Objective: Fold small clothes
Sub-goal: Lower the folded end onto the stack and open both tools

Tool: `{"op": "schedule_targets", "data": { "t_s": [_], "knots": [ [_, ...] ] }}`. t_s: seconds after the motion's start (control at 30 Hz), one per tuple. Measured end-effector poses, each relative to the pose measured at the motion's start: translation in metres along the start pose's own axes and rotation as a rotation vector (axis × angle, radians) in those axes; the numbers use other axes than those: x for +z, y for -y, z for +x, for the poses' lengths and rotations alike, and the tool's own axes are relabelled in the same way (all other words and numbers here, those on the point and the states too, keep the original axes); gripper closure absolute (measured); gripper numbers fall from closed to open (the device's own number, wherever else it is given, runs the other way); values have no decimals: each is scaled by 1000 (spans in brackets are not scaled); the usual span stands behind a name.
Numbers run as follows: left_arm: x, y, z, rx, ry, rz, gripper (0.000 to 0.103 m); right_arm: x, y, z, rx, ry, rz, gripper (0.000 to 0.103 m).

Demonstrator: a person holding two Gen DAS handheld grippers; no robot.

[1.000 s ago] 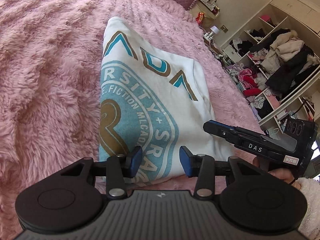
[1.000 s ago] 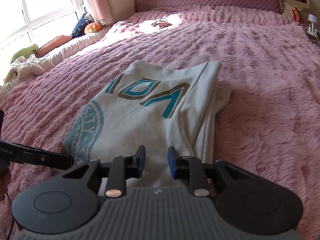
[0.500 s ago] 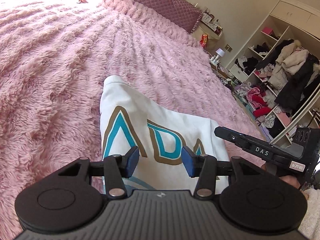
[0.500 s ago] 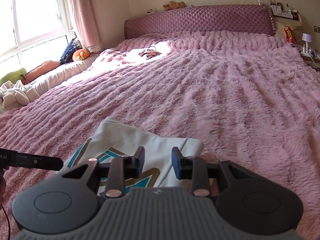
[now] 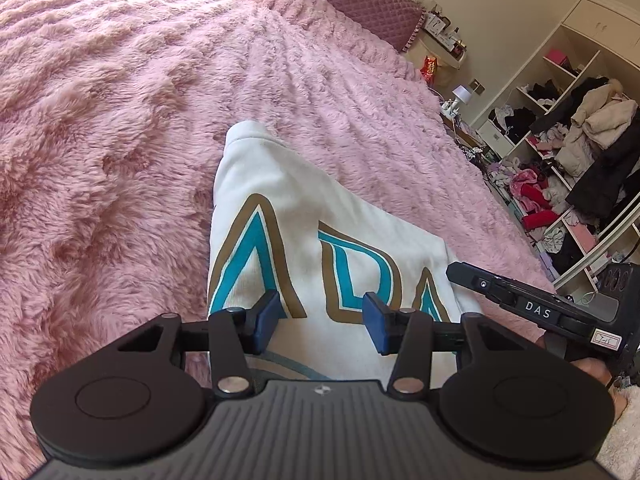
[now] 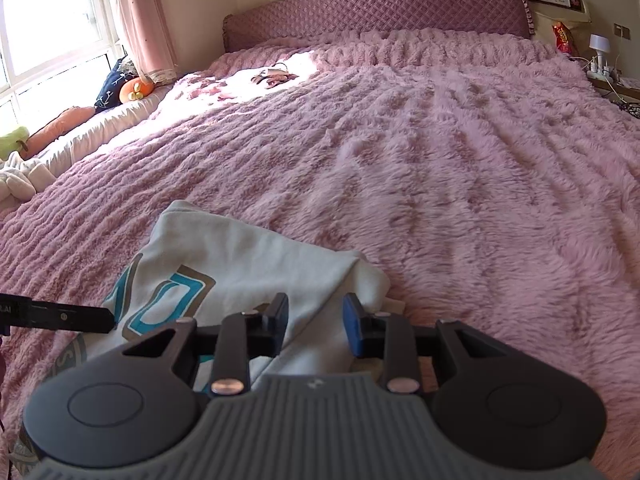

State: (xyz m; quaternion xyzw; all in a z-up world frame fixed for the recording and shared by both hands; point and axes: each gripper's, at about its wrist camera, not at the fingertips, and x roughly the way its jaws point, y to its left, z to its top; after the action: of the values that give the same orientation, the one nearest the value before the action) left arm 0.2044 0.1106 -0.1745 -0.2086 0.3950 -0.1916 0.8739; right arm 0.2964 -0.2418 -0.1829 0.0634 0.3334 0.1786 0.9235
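Both grippers, L & R, gaping over folded tee.

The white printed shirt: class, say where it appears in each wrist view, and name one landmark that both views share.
Left wrist: the white printed shirt lies centre, running down behind the left gripper.
Right wrist: it lies lower left, behind the right gripper.
Shared landmark: the quilted purple headboard.
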Motion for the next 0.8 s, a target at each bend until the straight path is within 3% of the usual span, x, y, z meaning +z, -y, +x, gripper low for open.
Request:
{"op": "schedule_targets", "data": {
  "t_s": [0.2, 0.37, 0.6, 0.8],
  "knots": [
    [-2, 23, -35, -8, 35, 29, 47, -9, -28, -82, 78, 94, -64, 71],
    [-33, 49, -69, 16, 51, 78, 38, -45, -58, -137, 108, 88, -157, 67],
    [-87, 51, -82, 83, 0, 32, 38, -99, -58, -144, 62, -8, -97, 66],
    [-112, 34, -70, 102, -37, -8, 39, -119, -42, -134, 56, -66, -17, 65]
  ]
}}
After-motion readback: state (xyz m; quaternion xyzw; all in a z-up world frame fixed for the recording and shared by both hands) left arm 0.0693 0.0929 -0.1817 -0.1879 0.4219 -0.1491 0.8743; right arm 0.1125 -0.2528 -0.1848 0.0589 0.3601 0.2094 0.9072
